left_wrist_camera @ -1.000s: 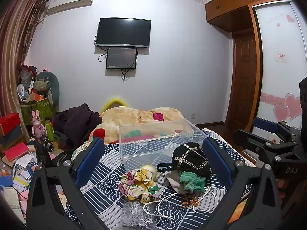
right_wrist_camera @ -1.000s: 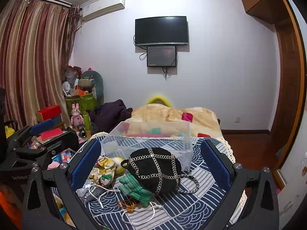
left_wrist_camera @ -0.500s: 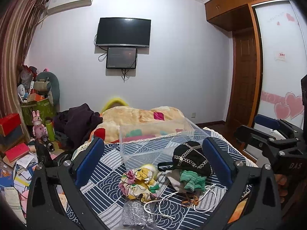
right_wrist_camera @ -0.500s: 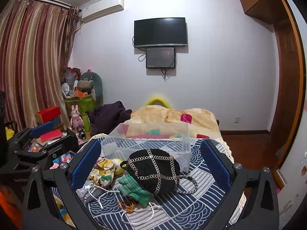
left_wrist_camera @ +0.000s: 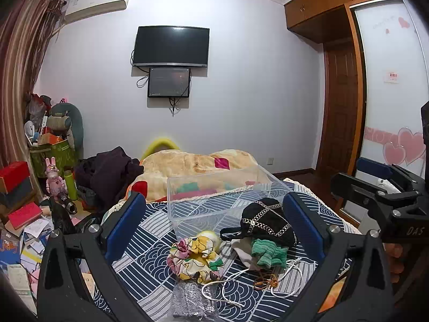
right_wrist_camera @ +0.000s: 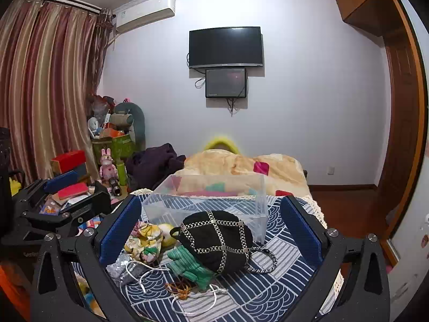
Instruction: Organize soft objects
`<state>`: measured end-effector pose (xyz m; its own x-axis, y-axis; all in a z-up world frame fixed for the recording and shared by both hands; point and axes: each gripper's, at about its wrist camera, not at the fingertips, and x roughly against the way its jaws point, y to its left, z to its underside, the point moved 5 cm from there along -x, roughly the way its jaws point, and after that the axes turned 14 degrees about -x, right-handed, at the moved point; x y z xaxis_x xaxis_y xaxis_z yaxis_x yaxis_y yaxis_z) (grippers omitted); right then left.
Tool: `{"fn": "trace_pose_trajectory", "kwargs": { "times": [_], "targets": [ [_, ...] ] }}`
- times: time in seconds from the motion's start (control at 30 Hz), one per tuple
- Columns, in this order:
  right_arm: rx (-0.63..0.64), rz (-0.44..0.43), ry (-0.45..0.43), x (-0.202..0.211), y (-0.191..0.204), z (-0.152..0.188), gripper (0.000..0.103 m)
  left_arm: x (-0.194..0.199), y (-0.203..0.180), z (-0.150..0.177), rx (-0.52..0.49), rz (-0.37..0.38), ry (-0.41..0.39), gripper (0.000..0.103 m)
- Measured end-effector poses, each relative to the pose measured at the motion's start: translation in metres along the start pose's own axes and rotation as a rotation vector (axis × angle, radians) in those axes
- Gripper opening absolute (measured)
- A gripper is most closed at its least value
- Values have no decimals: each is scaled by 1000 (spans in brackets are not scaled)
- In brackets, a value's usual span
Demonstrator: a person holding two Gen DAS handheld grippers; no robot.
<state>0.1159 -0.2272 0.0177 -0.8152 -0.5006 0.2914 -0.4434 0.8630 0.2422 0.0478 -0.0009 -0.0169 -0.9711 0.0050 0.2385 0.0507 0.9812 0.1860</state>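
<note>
left tool [left_wrist_camera: 214, 225]: jaws wide apart, holding nothing | right tool [right_wrist_camera: 210, 228]: jaws wide apart, holding nothing

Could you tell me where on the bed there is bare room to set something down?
Inside the clear bin, and on bedspread right of the black hat. Crowded: floral cloth, green glove, cords.

Home bedroom: bed [left_wrist_camera: 150, 244], wall-mounted TV [left_wrist_camera: 171, 46], wardrobe [left_wrist_camera: 388, 80], curtains [right_wrist_camera: 45, 86].

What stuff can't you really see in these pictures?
- Pale cloth: left view, mostly hidden under the black hat and green knit.
- Silver pouch: left view, cut off by the bottom edge.
- Yellow thing behind the blanket: right view, blurred.
</note>
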Motion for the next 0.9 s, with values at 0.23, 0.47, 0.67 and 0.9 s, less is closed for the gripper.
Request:
{"fn": "trace_pose_trajectory", "kwargs": {
  "times": [0.23, 0.47, 0.67, 0.9],
  "targets": [
    [1, 0, -3, 0, 0, 0, 103, 0, 0, -1, -2, -1, -3, 103],
    [-1, -4, -6, 1, 1, -1, 103, 0, -1, -1, -5, 3, -2, 103],
    [-1, -8, -4, 0, 2, -2, 103, 1, -3, -3, -12, 2, -6, 103],
    [-8, -25, 0, -1, 2, 1, 103, 1, -3, -3, -11, 2, -6, 103]
  ]
}}
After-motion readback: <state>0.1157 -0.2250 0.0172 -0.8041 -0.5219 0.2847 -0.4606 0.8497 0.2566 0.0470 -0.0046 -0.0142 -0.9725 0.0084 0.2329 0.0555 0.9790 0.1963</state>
